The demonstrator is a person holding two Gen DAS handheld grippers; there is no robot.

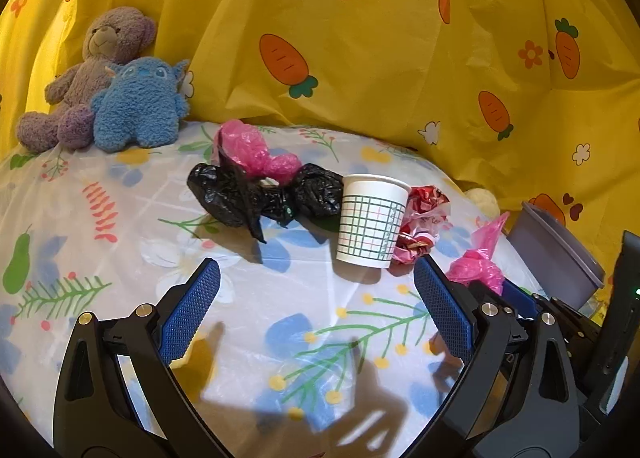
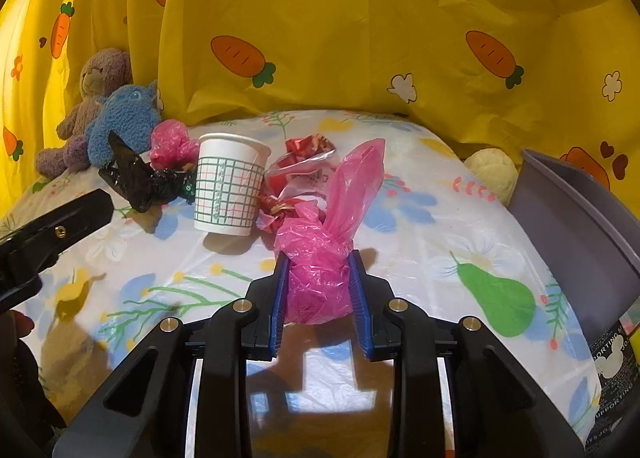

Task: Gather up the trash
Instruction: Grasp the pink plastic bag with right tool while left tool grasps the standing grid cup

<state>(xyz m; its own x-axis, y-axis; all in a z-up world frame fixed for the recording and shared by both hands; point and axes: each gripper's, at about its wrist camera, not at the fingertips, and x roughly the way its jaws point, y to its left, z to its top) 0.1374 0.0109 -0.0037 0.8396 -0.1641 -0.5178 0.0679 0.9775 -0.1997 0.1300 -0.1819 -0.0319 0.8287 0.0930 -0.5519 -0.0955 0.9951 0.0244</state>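
My right gripper (image 2: 318,258) is shut on a knotted pink plastic bag (image 2: 320,274), held just above the table; the bag also shows in the left wrist view (image 1: 480,258). My left gripper (image 1: 316,270) is open and empty, just in front of a white paper cup with a grid print (image 1: 372,218), also in the right wrist view (image 2: 228,186). Behind the cup lie a crumpled black bag (image 1: 256,194), another pink bag (image 1: 252,150) and a red-and-white wrapper (image 1: 424,218). A grey bin (image 2: 580,234) stands at the right.
Two plush toys, a purple bear (image 1: 92,70) and a blue one (image 1: 140,102), sit at the back left. A yellow carrot-print curtain (image 1: 360,38) hangs behind the floral tablecloth (image 1: 100,238). A pale round plush (image 2: 492,170) lies by the bin.
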